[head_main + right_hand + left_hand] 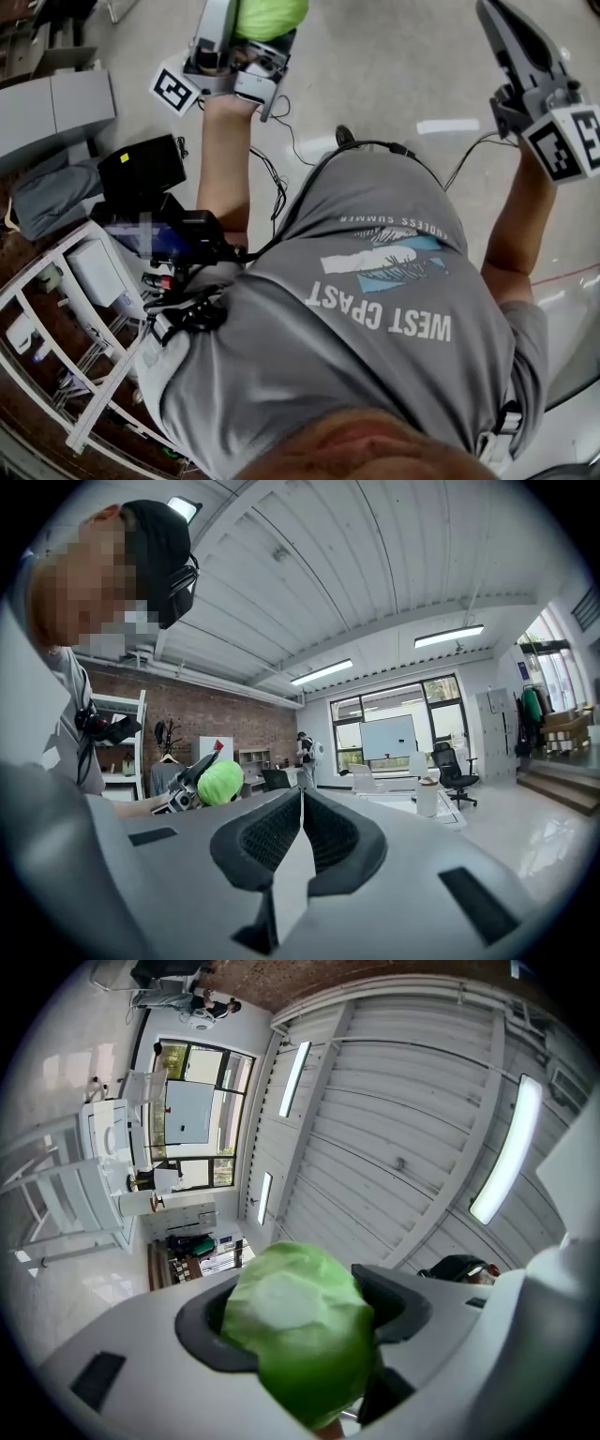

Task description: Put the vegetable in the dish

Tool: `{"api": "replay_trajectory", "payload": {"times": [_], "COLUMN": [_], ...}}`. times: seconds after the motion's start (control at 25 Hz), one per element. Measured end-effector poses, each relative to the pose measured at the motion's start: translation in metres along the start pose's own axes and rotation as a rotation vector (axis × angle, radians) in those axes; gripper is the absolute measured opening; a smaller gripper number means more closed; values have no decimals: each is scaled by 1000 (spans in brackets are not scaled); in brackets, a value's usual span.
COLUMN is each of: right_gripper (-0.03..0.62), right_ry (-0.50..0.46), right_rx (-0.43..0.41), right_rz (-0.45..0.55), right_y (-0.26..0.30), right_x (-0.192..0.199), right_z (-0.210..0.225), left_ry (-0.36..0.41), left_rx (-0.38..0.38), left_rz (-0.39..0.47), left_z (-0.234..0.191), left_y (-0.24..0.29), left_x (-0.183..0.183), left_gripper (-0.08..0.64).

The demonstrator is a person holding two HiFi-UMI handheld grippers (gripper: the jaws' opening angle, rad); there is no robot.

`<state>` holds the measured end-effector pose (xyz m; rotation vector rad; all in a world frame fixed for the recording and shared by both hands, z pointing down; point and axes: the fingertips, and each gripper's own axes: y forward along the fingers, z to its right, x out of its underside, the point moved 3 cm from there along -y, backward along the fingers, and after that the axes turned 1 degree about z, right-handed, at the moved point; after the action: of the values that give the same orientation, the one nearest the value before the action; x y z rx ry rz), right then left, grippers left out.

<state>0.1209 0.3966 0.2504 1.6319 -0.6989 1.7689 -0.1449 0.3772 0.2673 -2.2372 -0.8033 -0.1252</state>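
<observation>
Green cabbage [305, 1354]: pinched between the jaws of the left claw [302, 1309], held in the air above the grey floor [394, 56]. Right claw [301, 808]: jaws pressed together, nothing between them, also raised.

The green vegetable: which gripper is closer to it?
Left. The left gripper holds the green vegetable between its jaws; the right gripper is shut, empty, off to the side, apart from it.
</observation>
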Motion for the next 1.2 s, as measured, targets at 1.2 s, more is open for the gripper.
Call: {"api": "replay_trajectory", "payload": {"times": [1.2], "right_gripper": [9], "right_ry": [-8], "right_rx": [-151], "right_rz": [-104], "right_y": [164], "right_x": [12], "right_z": [140], "left_ry": [8], "left_rx": [-96], "left_rz": [105], "left_z": [-132], "left_y": [114], "left_x": [-93], "left_gripper": [311]}}
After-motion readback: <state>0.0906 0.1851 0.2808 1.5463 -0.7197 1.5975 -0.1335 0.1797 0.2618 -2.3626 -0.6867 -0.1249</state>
